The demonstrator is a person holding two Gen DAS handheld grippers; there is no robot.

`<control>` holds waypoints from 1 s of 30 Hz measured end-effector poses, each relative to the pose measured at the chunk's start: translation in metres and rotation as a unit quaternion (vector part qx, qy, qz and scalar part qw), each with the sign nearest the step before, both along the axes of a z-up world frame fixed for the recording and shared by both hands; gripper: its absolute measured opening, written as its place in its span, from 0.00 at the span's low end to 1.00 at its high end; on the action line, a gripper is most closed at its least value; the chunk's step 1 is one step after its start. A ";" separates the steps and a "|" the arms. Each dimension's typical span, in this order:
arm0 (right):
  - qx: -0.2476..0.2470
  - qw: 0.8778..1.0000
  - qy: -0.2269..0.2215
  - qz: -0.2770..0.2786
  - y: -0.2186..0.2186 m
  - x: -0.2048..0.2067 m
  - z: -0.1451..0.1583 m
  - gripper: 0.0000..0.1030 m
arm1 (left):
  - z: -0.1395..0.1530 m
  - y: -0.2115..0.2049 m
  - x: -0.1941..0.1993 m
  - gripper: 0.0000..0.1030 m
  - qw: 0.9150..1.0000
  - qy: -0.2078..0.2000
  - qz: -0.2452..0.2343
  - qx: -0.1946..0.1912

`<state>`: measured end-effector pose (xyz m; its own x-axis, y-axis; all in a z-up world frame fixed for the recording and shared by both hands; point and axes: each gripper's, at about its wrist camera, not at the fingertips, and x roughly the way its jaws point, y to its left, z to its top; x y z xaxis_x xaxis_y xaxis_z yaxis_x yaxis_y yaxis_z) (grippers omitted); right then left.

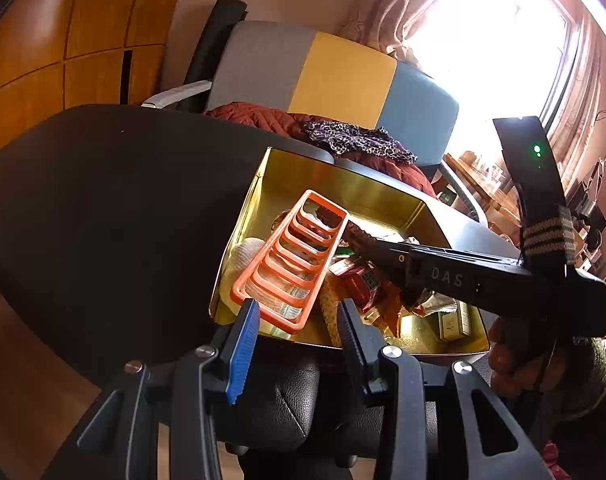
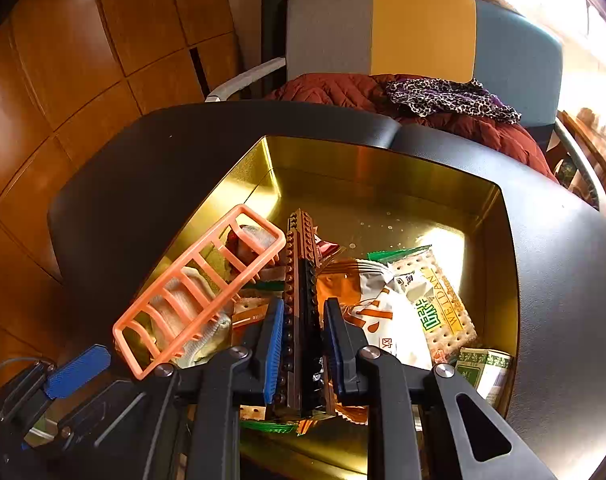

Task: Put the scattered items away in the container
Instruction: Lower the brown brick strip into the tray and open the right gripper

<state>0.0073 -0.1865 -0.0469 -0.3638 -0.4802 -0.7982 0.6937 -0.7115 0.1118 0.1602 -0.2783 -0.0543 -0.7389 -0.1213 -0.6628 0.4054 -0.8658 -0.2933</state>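
I am holding the brick bar (image 2: 301, 300) in right tongs (image 2: 301, 344) over the tin (image 2: 383, 168), left tongs (image 1: 299, 328) released; lowering flat beside the rack (image 2: 199, 292) seems best.

snack packets (image 2: 387, 320): partly hidden under brick strip (image 2: 301, 280) | window (image 1: 491, 40): overexposed, nothing discernible

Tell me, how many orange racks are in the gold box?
1. The orange rack leans on the left side of the gold box, on top of a white cloth. Snack packets are piled up, so something could be hidden underneath.
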 end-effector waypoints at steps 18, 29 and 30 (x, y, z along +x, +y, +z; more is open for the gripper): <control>-0.035 0.999 -0.018 0.001 0.028 0.014 0.004 0.23 | 0.004 0.016 0.003 0.43 1.000 -0.016 -0.001 -0.012; -0.096 0.991 -0.096 0.015 0.052 0.018 0.001 0.26 | 0.011 0.026 -0.003 0.48 0.999 -0.021 -0.005 -0.024; -0.093 0.991 -0.097 0.014 0.051 0.017 0.000 0.26 | 0.011 0.027 -0.003 0.49 0.999 -0.023 -0.004 -0.027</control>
